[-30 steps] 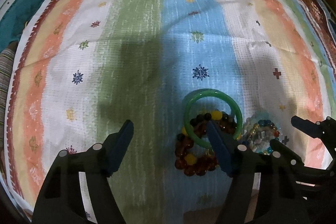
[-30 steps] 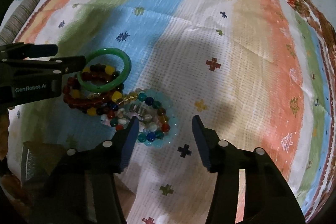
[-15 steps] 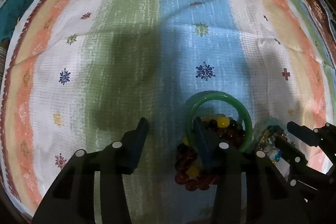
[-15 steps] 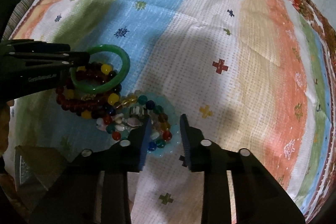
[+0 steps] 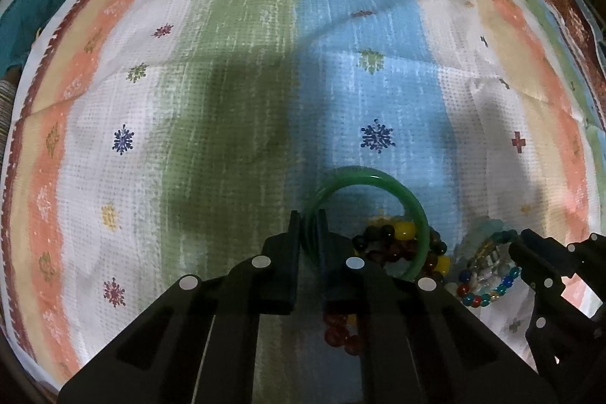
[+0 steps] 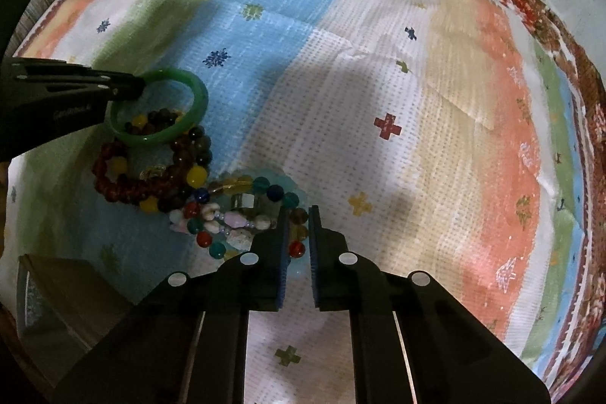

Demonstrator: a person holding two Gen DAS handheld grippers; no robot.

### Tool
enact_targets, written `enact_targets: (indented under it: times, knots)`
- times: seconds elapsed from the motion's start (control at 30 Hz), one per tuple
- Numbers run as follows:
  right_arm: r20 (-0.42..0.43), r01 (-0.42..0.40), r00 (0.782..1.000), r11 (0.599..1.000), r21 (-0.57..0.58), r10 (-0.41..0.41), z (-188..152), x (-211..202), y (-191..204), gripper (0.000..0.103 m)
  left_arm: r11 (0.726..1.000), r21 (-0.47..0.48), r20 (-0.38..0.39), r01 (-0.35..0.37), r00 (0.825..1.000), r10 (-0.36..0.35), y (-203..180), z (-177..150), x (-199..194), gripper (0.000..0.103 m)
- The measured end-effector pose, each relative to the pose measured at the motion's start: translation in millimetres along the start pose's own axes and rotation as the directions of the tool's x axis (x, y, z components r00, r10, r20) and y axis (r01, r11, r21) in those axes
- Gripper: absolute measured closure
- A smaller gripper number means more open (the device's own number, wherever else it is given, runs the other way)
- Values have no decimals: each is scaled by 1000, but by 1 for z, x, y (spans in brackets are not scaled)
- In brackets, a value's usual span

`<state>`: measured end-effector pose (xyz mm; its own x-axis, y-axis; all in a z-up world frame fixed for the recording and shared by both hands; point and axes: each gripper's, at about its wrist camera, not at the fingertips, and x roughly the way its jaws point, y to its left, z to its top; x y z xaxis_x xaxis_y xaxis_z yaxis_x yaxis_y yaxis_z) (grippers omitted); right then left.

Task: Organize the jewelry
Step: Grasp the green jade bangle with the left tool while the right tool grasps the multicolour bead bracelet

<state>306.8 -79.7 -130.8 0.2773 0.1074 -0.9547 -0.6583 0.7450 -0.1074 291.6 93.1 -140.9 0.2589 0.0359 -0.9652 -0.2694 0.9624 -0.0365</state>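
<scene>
The smooth green jade-like bangle rests tilted on the dark red-and-yellow beaded bracelet, its rim pinched by the left gripper; beside it, the right gripper clamps the multicoloured bead bracelet. Grasping looks done; next, lift each clear without snagging beads

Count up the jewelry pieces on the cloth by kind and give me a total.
Solid green bangle: 1
Dark red and brown beaded bracelet with yellow beads: 1, though it may be more than one strand
Multicoloured beaded bracelet: 1
Pale shell and stone bracelet: 1
Total: 4 that can be told apart; the pile overlaps.
</scene>
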Motion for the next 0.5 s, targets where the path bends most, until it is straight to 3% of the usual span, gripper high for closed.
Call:
enact_targets:
  times: [0.5]
  knots:
    - [39, -21, 999, 999, 30, 20, 0, -11, -3, 92, 1000, -2, 34, 23, 999, -23, 8, -6, -23, 96]
